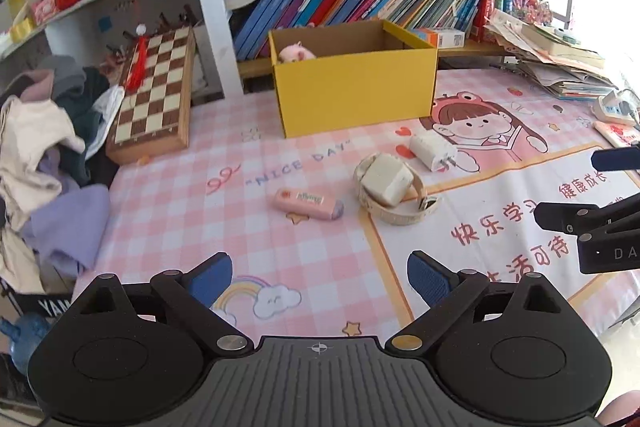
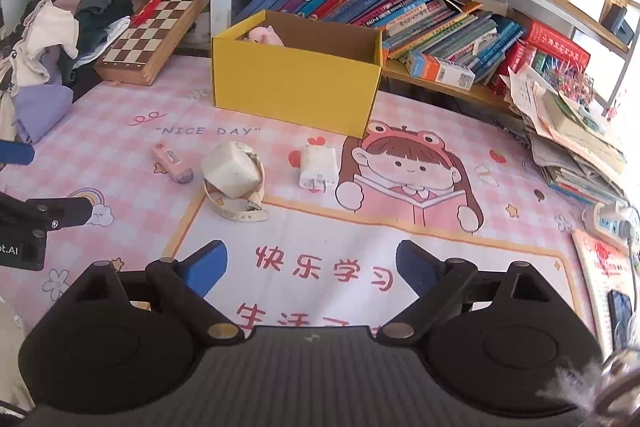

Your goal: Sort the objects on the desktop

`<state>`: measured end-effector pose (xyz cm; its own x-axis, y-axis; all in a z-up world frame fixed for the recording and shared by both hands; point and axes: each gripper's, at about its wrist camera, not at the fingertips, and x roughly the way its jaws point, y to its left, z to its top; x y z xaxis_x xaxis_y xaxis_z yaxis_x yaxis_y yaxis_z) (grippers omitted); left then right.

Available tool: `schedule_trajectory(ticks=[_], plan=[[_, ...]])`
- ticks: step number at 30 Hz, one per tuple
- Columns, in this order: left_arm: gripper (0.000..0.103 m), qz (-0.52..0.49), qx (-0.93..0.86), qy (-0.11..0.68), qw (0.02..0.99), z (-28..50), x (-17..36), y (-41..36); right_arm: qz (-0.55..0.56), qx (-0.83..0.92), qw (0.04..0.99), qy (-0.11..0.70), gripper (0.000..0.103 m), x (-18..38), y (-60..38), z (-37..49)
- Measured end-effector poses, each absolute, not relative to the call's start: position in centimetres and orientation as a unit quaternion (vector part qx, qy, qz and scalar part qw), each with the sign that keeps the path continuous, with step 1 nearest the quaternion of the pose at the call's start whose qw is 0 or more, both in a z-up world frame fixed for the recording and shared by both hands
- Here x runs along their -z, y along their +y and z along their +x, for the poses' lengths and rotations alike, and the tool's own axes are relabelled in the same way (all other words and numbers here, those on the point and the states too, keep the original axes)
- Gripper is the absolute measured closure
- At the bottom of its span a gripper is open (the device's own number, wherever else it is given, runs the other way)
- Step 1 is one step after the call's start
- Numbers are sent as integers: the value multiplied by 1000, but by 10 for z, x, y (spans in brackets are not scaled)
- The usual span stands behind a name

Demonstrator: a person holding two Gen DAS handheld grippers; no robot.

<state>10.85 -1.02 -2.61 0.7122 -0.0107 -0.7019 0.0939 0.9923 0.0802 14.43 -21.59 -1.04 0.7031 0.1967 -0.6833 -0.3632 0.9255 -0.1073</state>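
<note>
A yellow cardboard box point(image 1: 352, 87) point(image 2: 296, 83) stands open at the back of the pink desk mat, with a pink plush toy point(image 1: 296, 53) point(image 2: 264, 35) inside. On the mat lie a pink tube point(image 1: 308, 203) point(image 2: 171, 157), a cream block resting on a coiled cream strap point(image 1: 386, 181) point(image 2: 234, 169), and a white charger plug point(image 1: 432, 149) point(image 2: 318, 167). My left gripper point(image 1: 320, 279) is open above the mat, short of the tube. My right gripper point(image 2: 312, 265) is open too, nearer than the charger, with nothing between its fingers.
A chessboard point(image 1: 154, 95) point(image 2: 154, 31) leans at the back left beside a heap of clothes point(image 1: 44, 155). Slanted books point(image 2: 400, 11) fill the shelf behind the box. Stacked papers point(image 2: 576, 139), a power strip point(image 2: 612, 221) and a phone point(image 2: 620, 311) sit at right.
</note>
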Motion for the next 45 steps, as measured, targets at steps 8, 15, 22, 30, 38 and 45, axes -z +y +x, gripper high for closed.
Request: schedule_trajectory(ticks=[8, 15, 22, 30, 38, 45], plan=[[7, 45, 21, 389, 920, 104, 38, -7, -121, -151, 911, 365, 11, 23, -210, 137], [7, 38, 19, 399, 916, 100, 46, -6, -117, -150, 909, 371, 11, 31, -208, 133], [7, 41, 14, 400, 915, 94, 51, -8, -113, -147, 908, 376, 11, 39, -207, 128], [7, 42, 8, 400, 916, 91, 55, -10, -109, -143, 906, 384, 11, 45, -209, 128], [7, 41, 7, 409, 912, 94, 60, -12, -110, -147, 902, 390, 11, 50, -208, 132], [7, 37, 3, 419, 907, 101, 65, -11, -114, -152, 897, 400, 10, 56, -207, 139]])
